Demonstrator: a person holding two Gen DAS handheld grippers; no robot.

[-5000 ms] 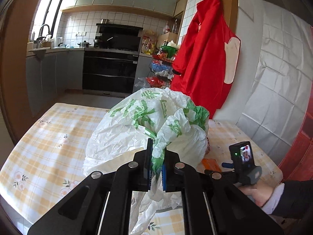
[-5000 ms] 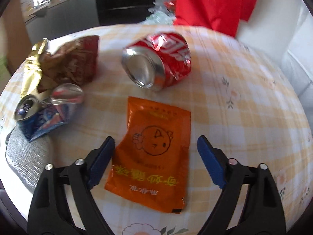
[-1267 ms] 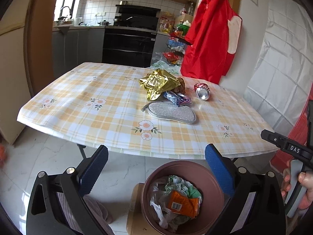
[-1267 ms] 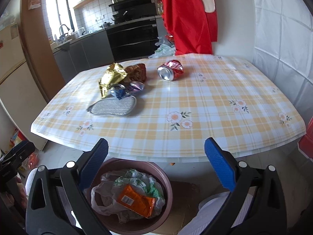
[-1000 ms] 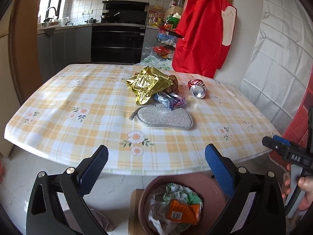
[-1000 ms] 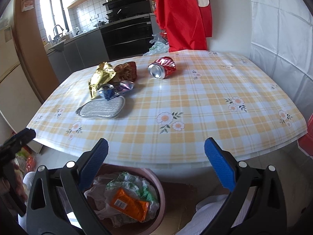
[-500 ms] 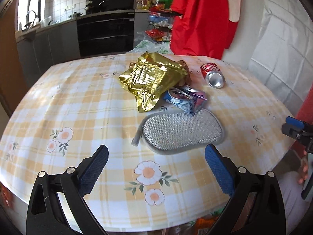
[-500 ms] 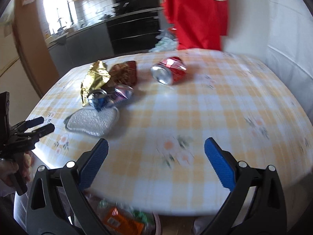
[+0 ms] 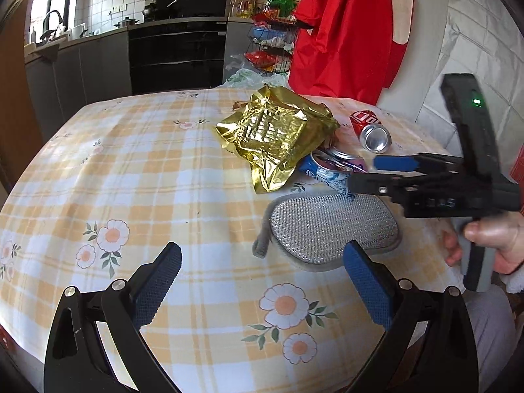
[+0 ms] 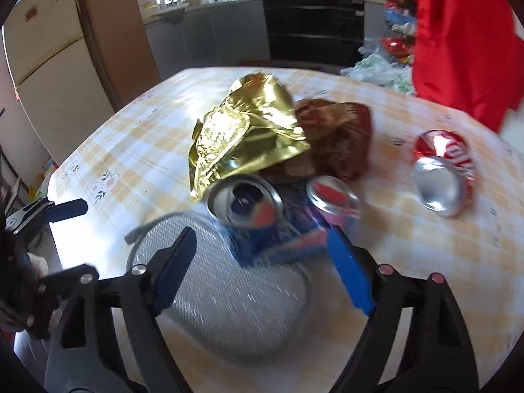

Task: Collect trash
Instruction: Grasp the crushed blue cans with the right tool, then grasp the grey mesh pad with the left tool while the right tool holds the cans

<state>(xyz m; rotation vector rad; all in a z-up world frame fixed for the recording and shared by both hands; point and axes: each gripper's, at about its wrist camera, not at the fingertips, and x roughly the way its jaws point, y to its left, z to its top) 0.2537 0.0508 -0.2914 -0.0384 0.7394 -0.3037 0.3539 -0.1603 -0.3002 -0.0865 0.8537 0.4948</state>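
Trash lies in a loose cluster on the checked table, and the nearest piece to the right tongs is the crushed blue can. Those tongs are spread wide and empty, one pad at about 7 o'clock of the can and the other at about 4 o'clock, so the can sits just beyond the gap, partly on the far edge of a silver mesh pad. The can looks light, thin-walled and already creased, so I judge it will give under a squeeze instead of slipping; its flattened body seems a better hold than the round rim. Touching it at 12 o'clock is a gold foil bag, with a brown wrapper beside that at about 1 o'clock; both look featherlight and crinkly, best pinched at a free edge. A red can lies apart at 2 o'clock, dented, its base toward the camera. The left tongs are also spread wide and hold nothing, low over the near table edge; from them the mesh pad is at about 1 o'clock and close, the blue can and gold bag farther off toward 12, and the right tongs reach in from 2 o'clock. No bin shows in either view.
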